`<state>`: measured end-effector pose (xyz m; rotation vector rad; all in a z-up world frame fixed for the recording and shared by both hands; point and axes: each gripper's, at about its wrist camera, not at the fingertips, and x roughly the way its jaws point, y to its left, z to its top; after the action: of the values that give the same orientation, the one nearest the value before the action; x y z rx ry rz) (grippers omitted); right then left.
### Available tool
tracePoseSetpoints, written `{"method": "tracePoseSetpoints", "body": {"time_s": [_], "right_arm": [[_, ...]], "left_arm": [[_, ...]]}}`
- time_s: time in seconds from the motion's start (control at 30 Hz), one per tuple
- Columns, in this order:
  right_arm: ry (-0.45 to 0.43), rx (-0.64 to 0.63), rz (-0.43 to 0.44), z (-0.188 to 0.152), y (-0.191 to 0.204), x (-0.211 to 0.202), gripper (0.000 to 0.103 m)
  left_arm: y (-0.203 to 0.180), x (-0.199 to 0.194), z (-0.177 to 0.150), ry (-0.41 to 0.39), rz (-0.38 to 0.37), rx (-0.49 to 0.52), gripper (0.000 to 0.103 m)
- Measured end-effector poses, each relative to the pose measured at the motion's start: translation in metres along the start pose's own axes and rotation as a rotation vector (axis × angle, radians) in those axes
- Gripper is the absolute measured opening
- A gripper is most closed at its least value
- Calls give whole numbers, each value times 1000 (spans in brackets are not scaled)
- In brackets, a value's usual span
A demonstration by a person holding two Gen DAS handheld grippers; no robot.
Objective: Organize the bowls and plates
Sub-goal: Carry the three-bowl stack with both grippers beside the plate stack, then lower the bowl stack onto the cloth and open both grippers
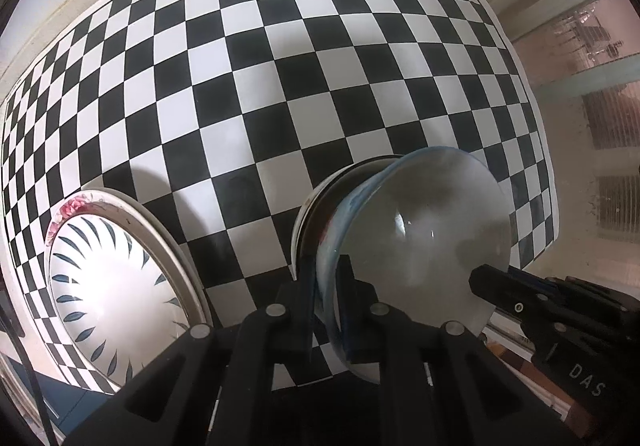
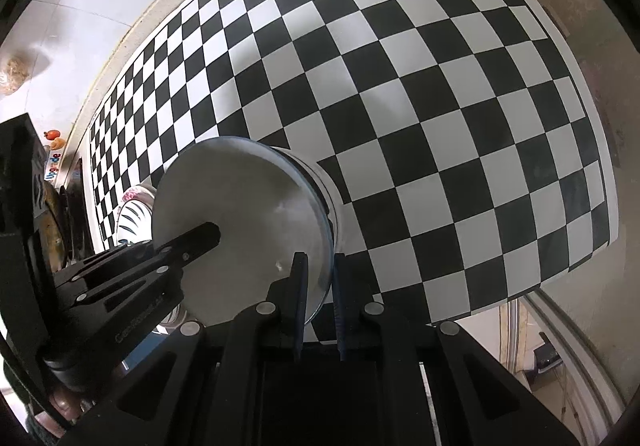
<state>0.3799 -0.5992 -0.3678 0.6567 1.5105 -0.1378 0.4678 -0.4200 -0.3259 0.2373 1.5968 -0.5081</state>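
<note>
Both grippers pinch one bowl's rim from opposite sides — left gripper clamped on the near edge, right gripper likewise. That bowl sits nested atop a stack on the checkered mat, probably for steady lifting — a leaf-patterned bowl waits on plates nearby.

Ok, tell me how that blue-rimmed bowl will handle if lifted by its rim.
Blue-rimmed bowl looks glazed ceramic: likely rigid, fragile. Glossy highlights suggest a slippery rim in the left gripper. Pinched at two edges with the right gripper, it may tilt if lifted unevenly.
</note>
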Motion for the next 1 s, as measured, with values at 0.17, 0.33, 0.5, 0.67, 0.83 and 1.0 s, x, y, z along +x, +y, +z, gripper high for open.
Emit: {"method": "tracePoseSetpoints", "body": {"time_s": [0.17, 0.33, 0.5, 0.67, 0.83, 1.0], "right_arm": [[-3, -6, -8, 1, 0, 0, 13], [-3, -14, -25, 1, 1, 0, 13], [5, -16, -25, 1, 0, 1, 13], [0, -25, -41, 0, 1, 3, 13], [-15, -36, -62, 1, 2, 0, 13], [-29, -29, -83, 0, -2, -4, 13]], "left_arm": [[-2, 0, -1, 5, -9, -22, 11], [0, -4, -1, 9, -22, -39, 14], [-4, -14, -6, 4, 2, -29, 26], [-5, -13, -6, -8, 16, -23, 26], [-4, -19, -7, -31, 20, -27, 26], [-6, -32, -10, -82, 66, -11, 33]]}}
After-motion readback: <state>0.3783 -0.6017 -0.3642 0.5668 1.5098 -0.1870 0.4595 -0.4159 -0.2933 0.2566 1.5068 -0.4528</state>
